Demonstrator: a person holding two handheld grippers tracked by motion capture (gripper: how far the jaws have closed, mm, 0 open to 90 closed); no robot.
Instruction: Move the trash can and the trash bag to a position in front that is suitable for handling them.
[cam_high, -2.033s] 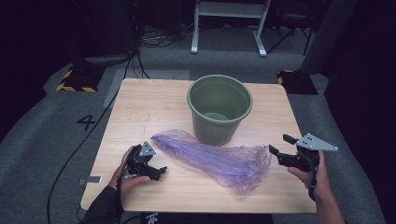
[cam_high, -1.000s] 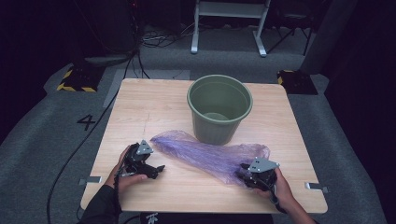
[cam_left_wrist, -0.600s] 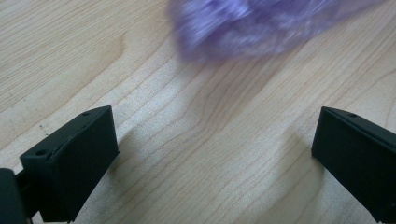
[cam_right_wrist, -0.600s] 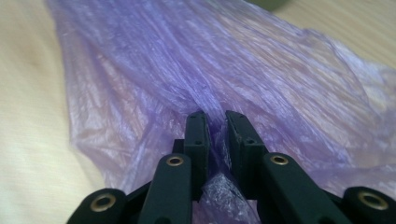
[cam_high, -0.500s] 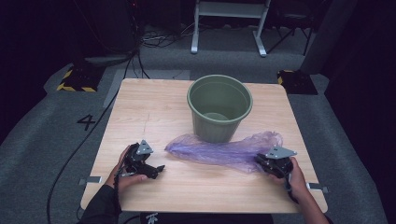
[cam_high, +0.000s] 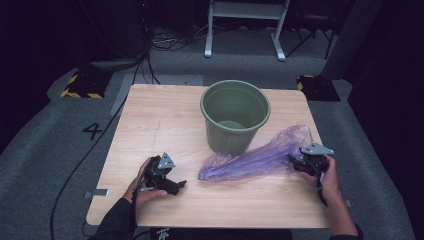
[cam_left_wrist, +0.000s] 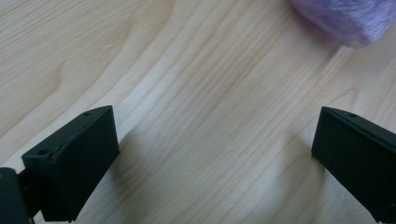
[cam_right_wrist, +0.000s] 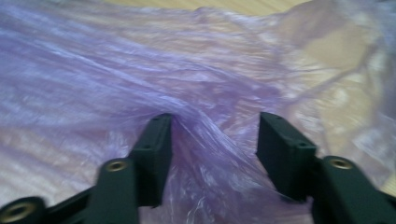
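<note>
Right hand-held gripper (cam_high: 296, 163) at 4 o'clock of the bucket (cam_high: 235, 116) has just been opening, jaws half-wide with purple bag (cam_high: 260, 156) film between them – likely regripping; left hand-held gripper (cam_high: 176, 185) wide, empty, waiting near bag's tail on table (cam_high: 150, 120).

- The right claw (cam_high: 296, 164) now sits farther right, out near the tabletop (cam_high: 165, 115) edge, than a second ago.
- Its jaws have just been opening; purple film lies bunched between them.
- The purple bag (cam_high: 260, 156) trails left of that claw, stretched narrower, its tip now nearer the left claw (cam_high: 181, 185).
</note>
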